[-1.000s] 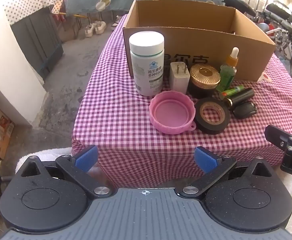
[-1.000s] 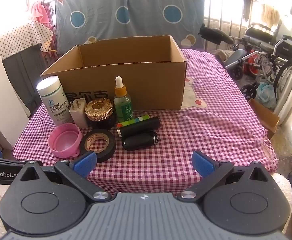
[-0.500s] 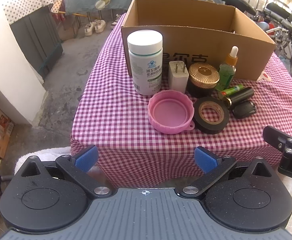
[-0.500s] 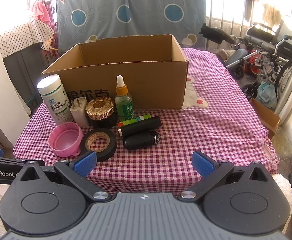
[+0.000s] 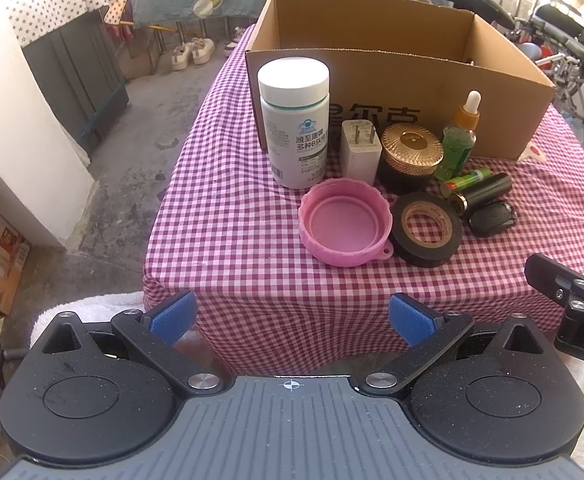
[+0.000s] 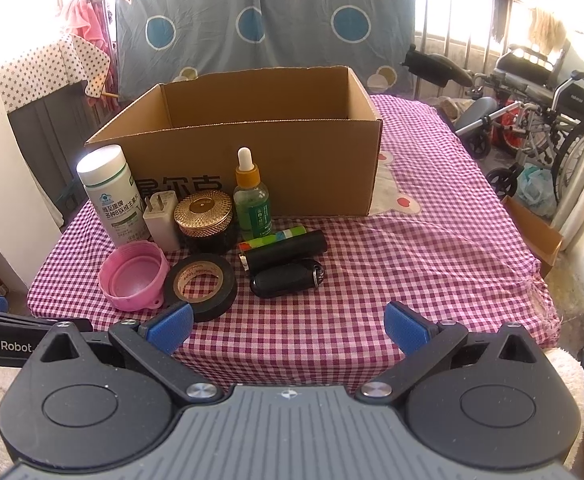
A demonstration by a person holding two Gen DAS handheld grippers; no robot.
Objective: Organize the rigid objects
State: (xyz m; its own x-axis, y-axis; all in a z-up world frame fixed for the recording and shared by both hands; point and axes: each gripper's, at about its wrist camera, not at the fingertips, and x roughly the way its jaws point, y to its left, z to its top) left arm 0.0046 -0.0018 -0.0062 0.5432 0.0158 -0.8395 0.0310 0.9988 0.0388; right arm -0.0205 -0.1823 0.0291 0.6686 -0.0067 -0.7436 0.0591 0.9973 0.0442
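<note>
Left wrist: my left gripper (image 5: pixel 291 318) hangs off the table's (image 5: pixel 219 216) front edge, fingers apart, empty. Bottle (image 5: pixel 294 122), lid (image 5: pixel 344 227) and tape (image 5: pixel 427 229) sit near that edge, before the box (image 5: pixel 396 80).

Right wrist: my right gripper (image 6: pixel 287 328), fingers spread, hovers just short of the tape (image 6: pixel 200 286) and key fob (image 6: pixel 285 279).

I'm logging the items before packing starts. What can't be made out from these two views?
- Cardboard box floor: both views, hidden by its front wall; contents unknown.
- Box print: both views, partly covered by the white bottle and charger.
- Green tube: both views, partly behind the black cylinder.
- Right gripper: left wrist view, cut off at the edge.
</note>
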